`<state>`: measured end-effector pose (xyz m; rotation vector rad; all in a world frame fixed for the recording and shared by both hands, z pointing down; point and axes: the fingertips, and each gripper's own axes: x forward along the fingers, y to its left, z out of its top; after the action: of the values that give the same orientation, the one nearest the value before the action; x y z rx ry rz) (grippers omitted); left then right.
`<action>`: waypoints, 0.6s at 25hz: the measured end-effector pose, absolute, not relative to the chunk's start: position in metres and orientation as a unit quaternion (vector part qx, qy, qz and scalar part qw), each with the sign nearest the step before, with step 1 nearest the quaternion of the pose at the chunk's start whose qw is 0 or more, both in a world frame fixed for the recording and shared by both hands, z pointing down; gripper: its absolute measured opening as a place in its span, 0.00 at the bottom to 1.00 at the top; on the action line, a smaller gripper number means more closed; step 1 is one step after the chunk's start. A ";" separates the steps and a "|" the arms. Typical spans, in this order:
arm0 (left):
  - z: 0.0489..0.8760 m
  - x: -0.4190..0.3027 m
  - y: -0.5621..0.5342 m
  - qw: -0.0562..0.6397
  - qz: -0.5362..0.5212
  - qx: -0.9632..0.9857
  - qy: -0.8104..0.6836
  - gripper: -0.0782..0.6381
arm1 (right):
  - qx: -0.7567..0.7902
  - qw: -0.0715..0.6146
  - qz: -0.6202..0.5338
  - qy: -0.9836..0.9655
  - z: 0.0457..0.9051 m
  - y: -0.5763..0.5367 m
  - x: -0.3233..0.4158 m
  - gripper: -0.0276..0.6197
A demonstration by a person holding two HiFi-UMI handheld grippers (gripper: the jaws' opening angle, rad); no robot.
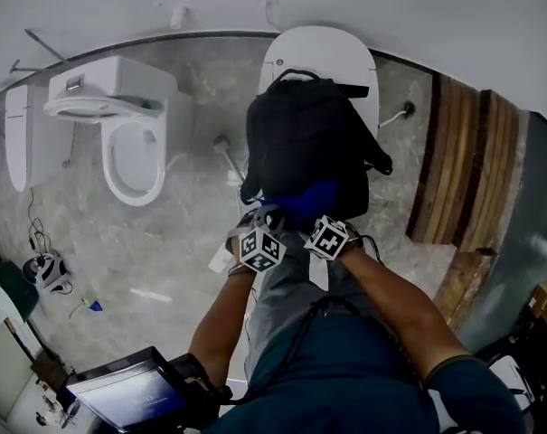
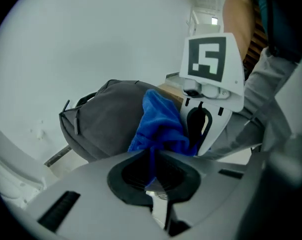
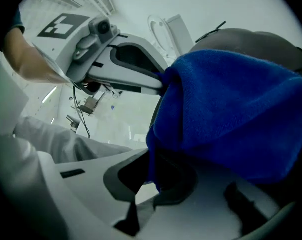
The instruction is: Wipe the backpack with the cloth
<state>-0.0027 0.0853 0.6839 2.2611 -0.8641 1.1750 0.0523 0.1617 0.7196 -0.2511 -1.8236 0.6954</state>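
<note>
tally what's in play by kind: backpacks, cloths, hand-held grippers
backpack: 1
blue cloth: 1
hand-held gripper: 2 (left hand-held gripper, right hand-held gripper)
total: 4

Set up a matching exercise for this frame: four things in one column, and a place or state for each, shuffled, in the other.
1. backpack
2. cloth
3. open toilet
4. wooden slats

A. pinched in the left hand-held gripper and the right hand-held gripper
B. brown, at the far right
C. resting on a closed toilet lid
D. left of the backpack, bowl uncovered

Pairs: 1-C, 2-A, 3-D, 4-B
</note>
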 end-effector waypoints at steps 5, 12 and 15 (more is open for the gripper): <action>0.704 0.016 0.137 0.276 0.413 0.814 -0.300 0.13 | -0.123 0.607 0.280 -0.734 0.748 0.197 0.080 0.08; 0.761 0.014 0.219 0.433 0.398 0.746 -0.311 0.13 | -0.059 0.672 0.214 -0.706 0.785 0.188 0.130 0.08; 0.754 0.020 0.200 0.425 0.387 0.754 -0.320 0.13 | -0.043 0.670 0.204 -0.713 0.780 0.175 0.131 0.08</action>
<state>0.0202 0.2000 0.7540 1.8844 -0.7996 0.9668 0.1314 0.1747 0.7798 -0.0964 -1.6068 0.4603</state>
